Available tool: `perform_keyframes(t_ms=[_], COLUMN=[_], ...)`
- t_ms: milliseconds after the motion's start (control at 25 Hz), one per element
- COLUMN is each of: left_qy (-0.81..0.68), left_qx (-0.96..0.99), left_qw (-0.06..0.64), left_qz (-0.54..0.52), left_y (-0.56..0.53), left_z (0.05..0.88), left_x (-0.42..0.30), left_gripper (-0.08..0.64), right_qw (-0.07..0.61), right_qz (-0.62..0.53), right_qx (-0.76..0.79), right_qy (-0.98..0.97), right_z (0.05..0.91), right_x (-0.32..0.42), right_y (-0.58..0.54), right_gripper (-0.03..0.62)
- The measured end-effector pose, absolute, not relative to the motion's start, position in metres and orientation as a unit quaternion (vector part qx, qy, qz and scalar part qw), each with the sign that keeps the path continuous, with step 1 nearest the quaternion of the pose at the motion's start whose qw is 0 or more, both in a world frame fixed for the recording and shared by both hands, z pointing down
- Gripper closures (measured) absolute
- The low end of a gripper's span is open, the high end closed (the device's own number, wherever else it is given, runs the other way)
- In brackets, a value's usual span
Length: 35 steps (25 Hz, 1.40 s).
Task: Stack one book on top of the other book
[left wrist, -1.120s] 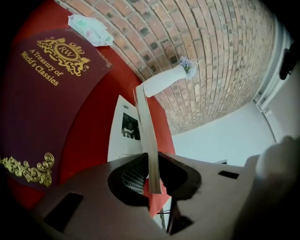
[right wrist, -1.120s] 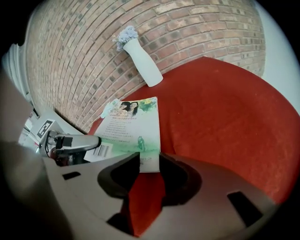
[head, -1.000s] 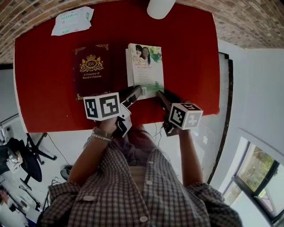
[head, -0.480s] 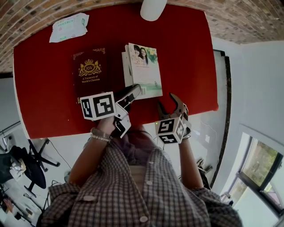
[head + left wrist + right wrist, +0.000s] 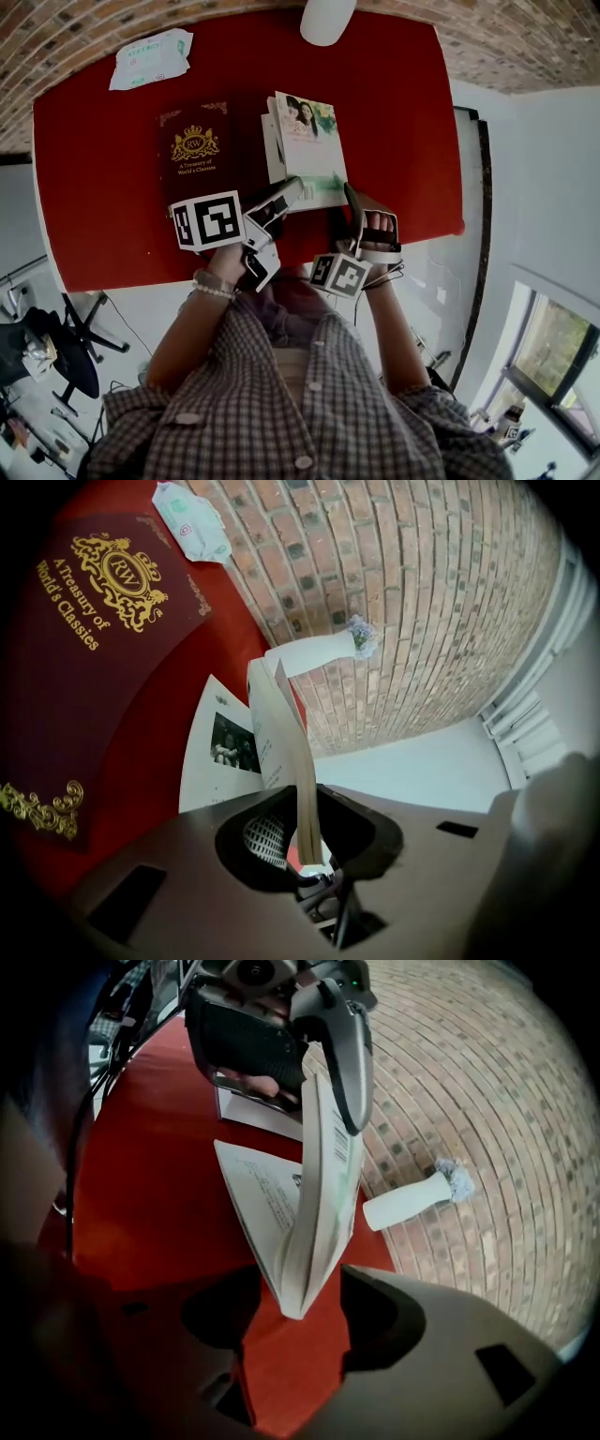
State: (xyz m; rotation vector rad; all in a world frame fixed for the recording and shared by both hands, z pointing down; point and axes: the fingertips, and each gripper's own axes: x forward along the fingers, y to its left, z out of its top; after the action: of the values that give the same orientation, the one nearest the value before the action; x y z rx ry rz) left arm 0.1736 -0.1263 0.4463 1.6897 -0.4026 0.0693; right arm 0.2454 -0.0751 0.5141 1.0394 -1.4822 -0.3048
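Red surface (image 5: 403, 112) by a brick wall: left tongs (image 5: 286, 195) clamp the paperback (image 5: 309, 150), near edge lifted beside the maroon hardcover (image 5: 195, 159); right tongs (image 5: 370, 220) have just spread wide about its corner, so the left alone holds it.

The table cover (image 5: 403, 112) looks like a matt red cloth. The dark red book (image 5: 195, 159) has a smooth cover with shiny gold print (it resembles leather, but I cannot tell), while the paperback (image 5: 314, 155) has a glossy paper cover and matt cream pages. The brick wall (image 5: 422, 592) is rough, the vase (image 5: 408, 1202) smooth and white, the packet (image 5: 150, 54) thin shiny plastic, and the right gripper (image 5: 295, 1321) matt grey plastic.
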Motion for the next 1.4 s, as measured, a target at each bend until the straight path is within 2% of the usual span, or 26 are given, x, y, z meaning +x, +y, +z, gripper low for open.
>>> perform_keyframes(t_ms=[80, 120, 200, 320, 960, 1400], left_qy=[-0.177, -0.177, -0.172, -0.165, -0.124, -0.157], left_qx=[0.751, 0.757, 0.772, 0.787, 0.848, 0.858], left_qw=[0.635, 0.627, 0.610, 0.591, 0.514, 0.489], left_qz=[0.041, 0.046, 0.056, 0.060, 0.035, 0.016], left_y=[-0.125, -0.125, -0.125, -0.126, -0.135, -0.149], left_z=[0.447, 0.447, 0.445, 0.441, 0.386, 0.367], left_x=[0.174, 0.174, 0.173, 0.172, 0.171, 0.118], left_gripper=[0.497, 0.497, 0.497, 0.497, 0.492, 0.491], right_qw=[0.608, 0.606, 0.601, 0.598, 0.577, 0.554], right_qz=[-0.159, -0.172, -0.173, -0.160, -0.174, -0.201], right_qx=[0.440, 0.436, 0.438, 0.449, 0.522, 0.510], right_qy=[-0.642, -0.643, -0.646, -0.644, -0.604, -0.626], right_z=[0.512, 0.511, 0.509, 0.508, 0.463, 0.442], right_x=[0.238, 0.235, 0.232, 0.232, 0.227, 0.175], right_y=[-0.080, -0.081, -0.079, -0.078, -0.096, -0.118], right_gripper=[0.343, 0.388, 0.437, 0.459, 0.474, 0.474])
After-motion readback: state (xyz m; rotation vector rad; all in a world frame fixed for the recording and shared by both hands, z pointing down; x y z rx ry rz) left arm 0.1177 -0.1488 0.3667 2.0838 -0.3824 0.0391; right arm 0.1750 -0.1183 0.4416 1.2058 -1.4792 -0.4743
